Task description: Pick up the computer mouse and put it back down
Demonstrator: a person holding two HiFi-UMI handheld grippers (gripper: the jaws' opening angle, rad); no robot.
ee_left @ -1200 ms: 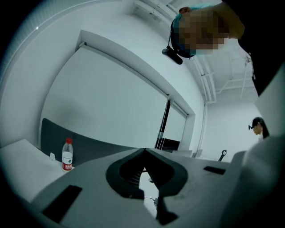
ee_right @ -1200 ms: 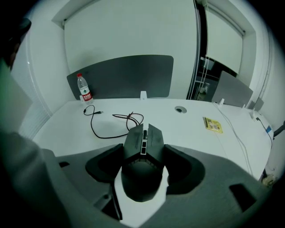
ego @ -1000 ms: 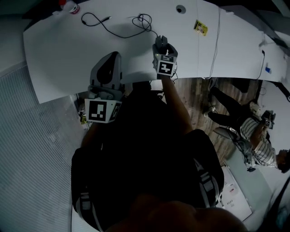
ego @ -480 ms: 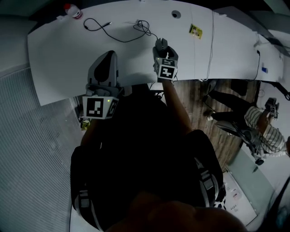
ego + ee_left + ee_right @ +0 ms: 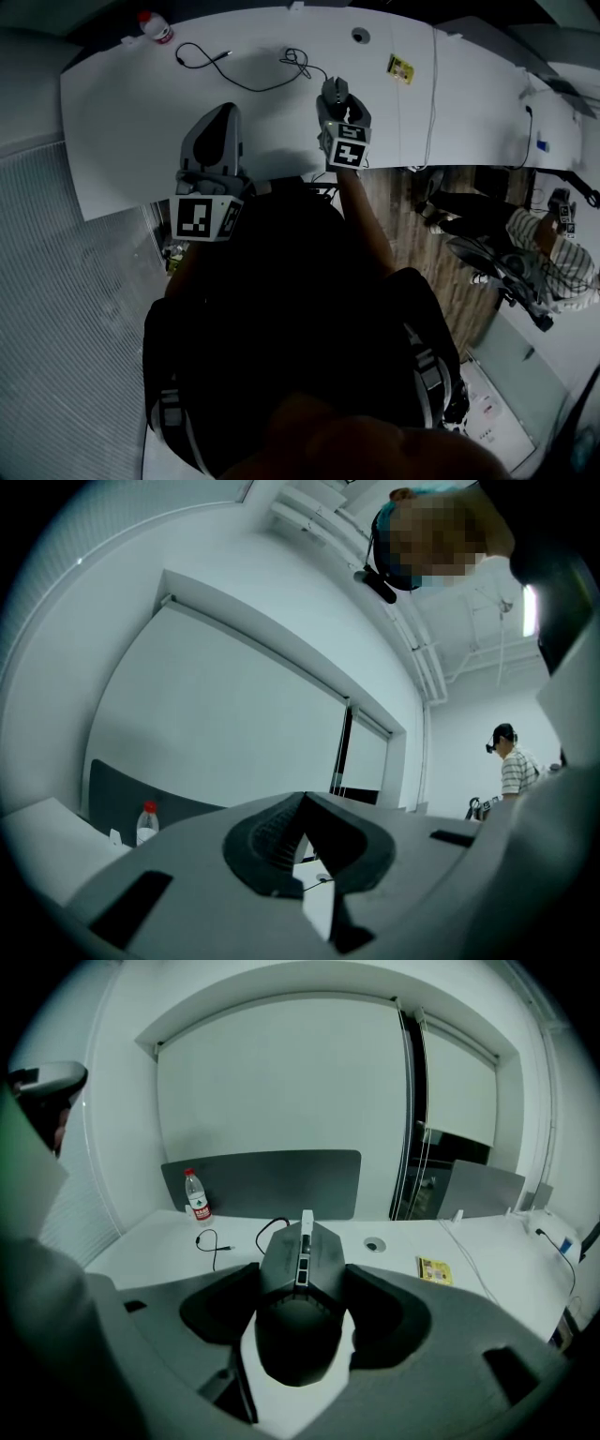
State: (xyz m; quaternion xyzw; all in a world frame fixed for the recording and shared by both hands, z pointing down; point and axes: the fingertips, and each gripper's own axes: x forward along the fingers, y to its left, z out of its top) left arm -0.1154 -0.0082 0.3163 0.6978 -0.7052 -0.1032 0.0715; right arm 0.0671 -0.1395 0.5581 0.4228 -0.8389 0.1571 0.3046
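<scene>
In R tool (image 5: pixel 302 1314): dark angular mouse (image 5: pixel 300 1258).

Matt blk plastic mouse (image 5: pixel 300 1274), smooth wht desk (image 5: pixel 122 112), wood-look floor (image 5: pixel 398 211).

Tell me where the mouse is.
Head view, centre top: the mouse is held between the jaws of the right gripper, over the white desk near its front edge.
</scene>
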